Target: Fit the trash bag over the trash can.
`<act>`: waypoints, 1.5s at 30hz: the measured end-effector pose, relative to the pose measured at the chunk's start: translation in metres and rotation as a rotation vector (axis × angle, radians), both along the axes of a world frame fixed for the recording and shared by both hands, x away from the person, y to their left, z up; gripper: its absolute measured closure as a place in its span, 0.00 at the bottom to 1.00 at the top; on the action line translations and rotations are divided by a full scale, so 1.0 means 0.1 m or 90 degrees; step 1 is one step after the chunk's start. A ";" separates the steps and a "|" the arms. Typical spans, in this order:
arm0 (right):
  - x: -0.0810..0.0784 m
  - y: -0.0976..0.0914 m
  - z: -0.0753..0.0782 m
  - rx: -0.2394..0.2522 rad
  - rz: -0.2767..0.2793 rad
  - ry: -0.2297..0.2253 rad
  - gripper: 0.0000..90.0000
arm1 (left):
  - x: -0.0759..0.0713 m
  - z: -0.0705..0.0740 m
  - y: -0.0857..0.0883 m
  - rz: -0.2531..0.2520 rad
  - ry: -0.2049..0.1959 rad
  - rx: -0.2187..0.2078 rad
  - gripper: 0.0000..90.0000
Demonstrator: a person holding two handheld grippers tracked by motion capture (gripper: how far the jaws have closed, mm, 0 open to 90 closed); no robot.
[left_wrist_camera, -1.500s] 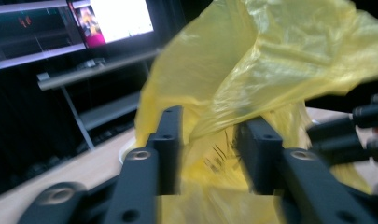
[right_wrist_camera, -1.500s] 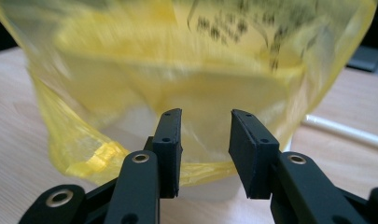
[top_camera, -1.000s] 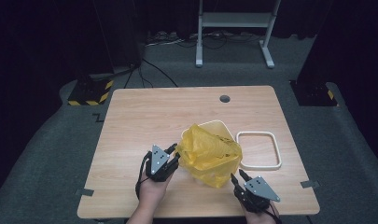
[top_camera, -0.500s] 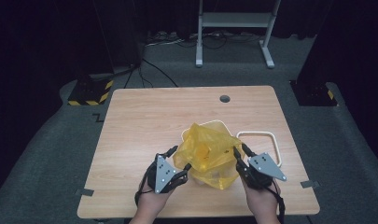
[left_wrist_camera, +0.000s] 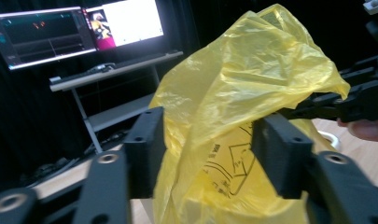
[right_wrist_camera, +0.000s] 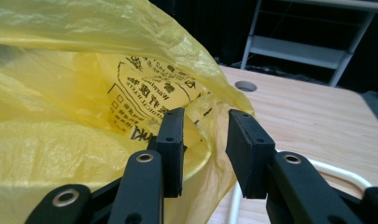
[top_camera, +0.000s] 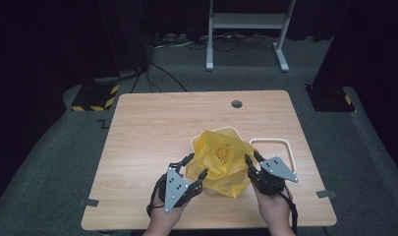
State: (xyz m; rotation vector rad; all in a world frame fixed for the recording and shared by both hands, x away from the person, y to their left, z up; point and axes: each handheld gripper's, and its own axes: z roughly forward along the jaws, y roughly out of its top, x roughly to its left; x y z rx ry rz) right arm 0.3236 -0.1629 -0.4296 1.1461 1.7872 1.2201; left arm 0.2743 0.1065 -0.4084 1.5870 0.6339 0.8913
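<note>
A yellow plastic bag with black print lines a white tub on the wooden table. My left gripper is at the bag's left side. In the left gripper view its jaws have just been closing; they stand wide, and loose bag film bulges between them without being pinched. My right gripper is at the bag's right edge. Its jaws straddle the bag's edge with a gap, one finger inside the bag's mouth.
A white rounded frame lies flat on the table just right of the bag, close to my right gripper. A round cable hole is near the table's far edge. Beyond the table are a metal stand and black curtains.
My right gripper came up from the table's front right corner to the bag's right edge. My left gripper's jaws spread wider at the bag's left side. The bag now stands puffed up.
</note>
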 end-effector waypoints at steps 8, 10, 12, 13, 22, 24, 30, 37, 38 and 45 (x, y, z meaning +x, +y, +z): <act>0.00 0.01 0.02 0.016 0.020 0.030 0.79 | 0.52 -0.05 0.28 0.092 0.099 -0.031 0.90; -0.02 0.01 0.02 0.010 0.026 0.029 0.79 | 0.69 -0.11 0.38 0.114 0.135 -0.022 0.90; -0.04 0.03 0.03 0.004 0.034 0.033 0.80 | 0.88 -0.20 0.46 0.127 0.189 -0.022 0.87; -0.06 0.04 0.03 -0.002 0.042 0.032 0.80 | 0.93 -0.23 0.48 0.130 0.200 -0.022 0.86; -0.10 0.09 0.03 -0.015 0.057 0.018 0.81 | 1.14 -0.39 0.48 0.076 0.272 -0.012 0.79; -0.09 0.09 0.02 -0.020 0.060 0.014 0.82 | 1.12 -0.40 0.49 0.071 0.275 -0.014 0.80; -0.02 0.06 0.03 -0.035 0.074 0.014 0.85 | 0.99 -0.42 0.52 0.058 0.265 -0.010 0.79; -0.34 -0.04 0.17 -0.019 0.063 -0.027 0.73 | 0.97 -0.42 0.54 0.056 0.261 -0.008 0.74; -0.40 -0.04 0.18 -0.016 0.064 -0.037 0.73 | 0.96 -0.42 0.54 0.056 0.260 -0.004 0.74; -0.68 0.13 0.18 0.002 0.107 -0.034 0.73 | 0.94 -0.39 0.54 0.062 0.253 0.006 0.71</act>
